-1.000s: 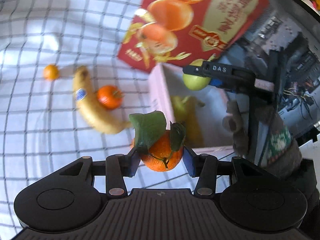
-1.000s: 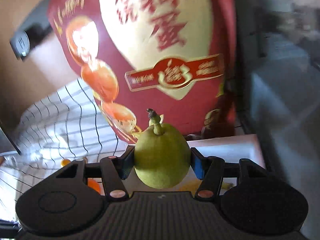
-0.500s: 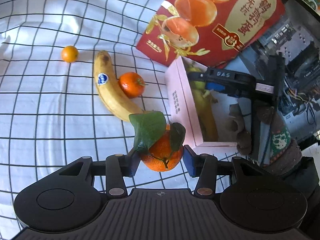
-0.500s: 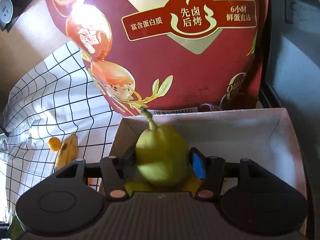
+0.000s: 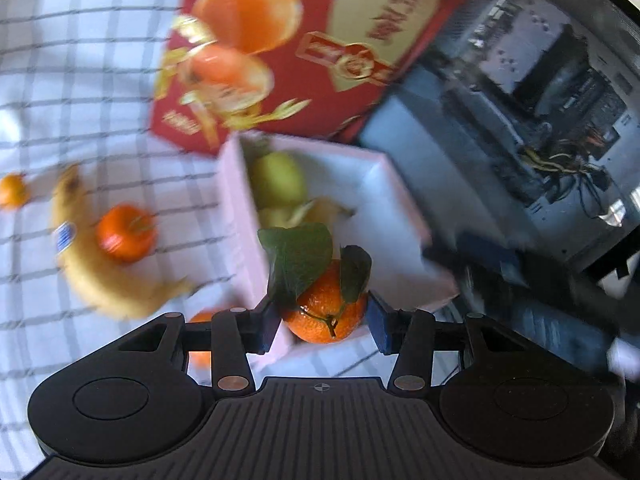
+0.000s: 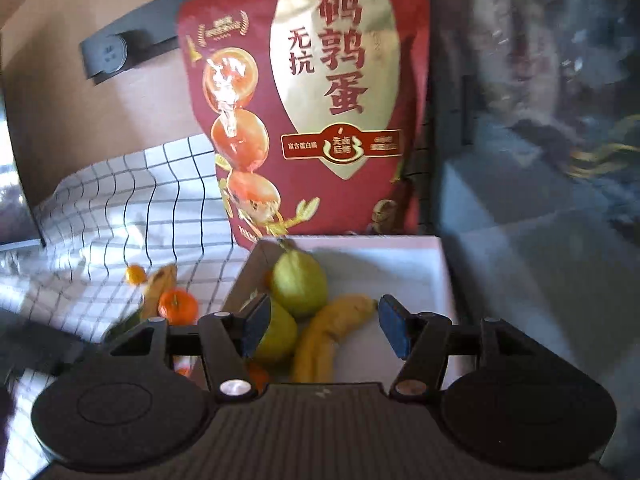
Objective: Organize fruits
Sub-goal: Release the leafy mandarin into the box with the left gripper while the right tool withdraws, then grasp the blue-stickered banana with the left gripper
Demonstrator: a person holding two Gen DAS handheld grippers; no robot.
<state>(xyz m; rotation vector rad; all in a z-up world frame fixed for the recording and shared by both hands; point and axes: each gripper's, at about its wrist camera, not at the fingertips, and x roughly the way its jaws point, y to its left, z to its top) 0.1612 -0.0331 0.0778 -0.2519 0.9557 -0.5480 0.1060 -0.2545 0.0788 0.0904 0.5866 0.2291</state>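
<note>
My left gripper (image 5: 324, 322) is shut on a leafy orange (image 5: 326, 314), held over the near corner of the pale pink box (image 5: 236, 216). Inside the box (image 6: 400, 264) lie a green pear (image 6: 298, 284), a second pear (image 6: 276, 336) and a banana (image 6: 328, 336). My right gripper (image 6: 325, 326) stands open above the near side of the box, its pads touching no fruit. On the checked cloth left of the box lie a banana (image 5: 80, 256), a tangerine (image 5: 126, 232) and a small orange (image 5: 12, 194). Another orange (image 5: 200, 336) shows partly under my left finger.
A tall red snack pouch (image 6: 320, 100) stands right behind the box. Grey equipment (image 5: 540, 100) and a dark blurred shape fill the space to the right of the box. The checked cloth (image 6: 120, 208) spreads out to the left, up to a tan wall.
My right gripper let go of the pear, which now lies in the box, and drew back. My left gripper carried the leafy orange to the right, over the box's near corner.
</note>
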